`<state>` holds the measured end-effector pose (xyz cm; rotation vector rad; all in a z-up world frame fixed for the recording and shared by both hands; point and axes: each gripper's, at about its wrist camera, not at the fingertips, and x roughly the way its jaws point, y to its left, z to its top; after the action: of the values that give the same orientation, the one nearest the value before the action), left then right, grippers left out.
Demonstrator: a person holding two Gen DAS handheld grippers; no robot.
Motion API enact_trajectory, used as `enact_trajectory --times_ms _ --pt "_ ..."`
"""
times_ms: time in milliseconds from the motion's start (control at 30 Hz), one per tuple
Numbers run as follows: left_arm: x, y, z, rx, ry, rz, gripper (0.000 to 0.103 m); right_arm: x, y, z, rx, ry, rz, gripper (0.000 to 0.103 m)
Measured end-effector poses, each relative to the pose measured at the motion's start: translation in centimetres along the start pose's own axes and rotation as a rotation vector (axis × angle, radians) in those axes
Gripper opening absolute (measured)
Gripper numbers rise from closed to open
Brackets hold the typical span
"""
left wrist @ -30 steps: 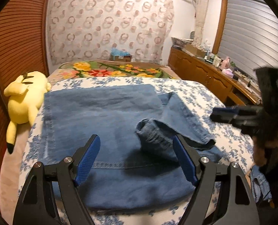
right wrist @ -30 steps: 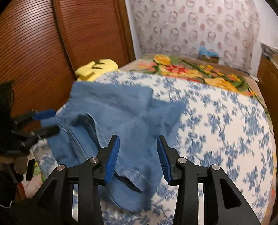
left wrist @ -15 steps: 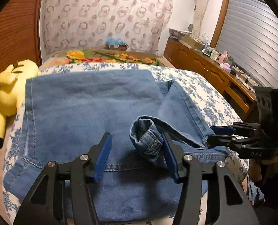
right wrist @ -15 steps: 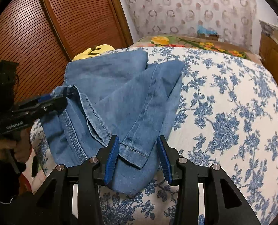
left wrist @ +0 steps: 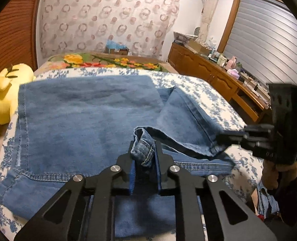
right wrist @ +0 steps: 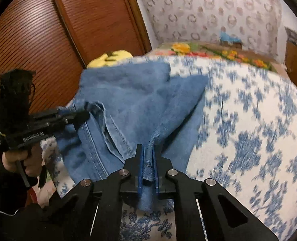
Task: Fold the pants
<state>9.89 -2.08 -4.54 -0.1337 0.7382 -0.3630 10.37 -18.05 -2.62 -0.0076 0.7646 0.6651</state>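
Blue denim pants (left wrist: 84, 120) lie partly folded on a bed with a blue floral cover (left wrist: 214, 98). My left gripper (left wrist: 144, 156) is shut on a bunched hem of the pants near the bed's front edge. My right gripper (right wrist: 147, 160) is shut on another denim edge, which rises in a pinched ridge between its pads. In the left wrist view the right gripper (left wrist: 226, 138) shows at the right, closed on the pants' edge. In the right wrist view the left gripper (right wrist: 82, 114) shows at the left, gripping denim (right wrist: 138, 104).
A yellow plush toy (left wrist: 4, 94) lies at the bed's left edge, beside a wooden slatted door (right wrist: 48, 46). A wooden sideboard (left wrist: 218, 76) with small items runs along the right wall. A flowered blanket (left wrist: 108, 61) covers the bed's far end.
Both grippers have gone from open to shut, each closing on a denim edge of the pants. They moved forward and down onto the fabric.
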Motion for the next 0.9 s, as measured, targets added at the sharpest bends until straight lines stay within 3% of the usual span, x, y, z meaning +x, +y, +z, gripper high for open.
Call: enact_trajectory --times_ms 233,433,633,900 --pt "-5.7 -2.2 1.7 0.041 -0.13 -0.04 0.014 -3.9 1.3 4.3 -0.068 -0.138 0.004 0.006" --pt "-9.6 -1.7 2.5 0.059 -0.209 -0.01 0.014 -5.2 3.2 8.1 -0.134 -0.204 0.027 0.005" --pt "-10.8 0.6 2.1 0.041 -0.224 0.036 0.014 -3.8 5.9 10.5 -0.198 -0.217 0.047 0.005" --pt "-10.8 2.2 0.8 0.017 -0.209 0.063 0.014 0.8 6.3 12.6 -0.234 -0.193 0.066 0.005"
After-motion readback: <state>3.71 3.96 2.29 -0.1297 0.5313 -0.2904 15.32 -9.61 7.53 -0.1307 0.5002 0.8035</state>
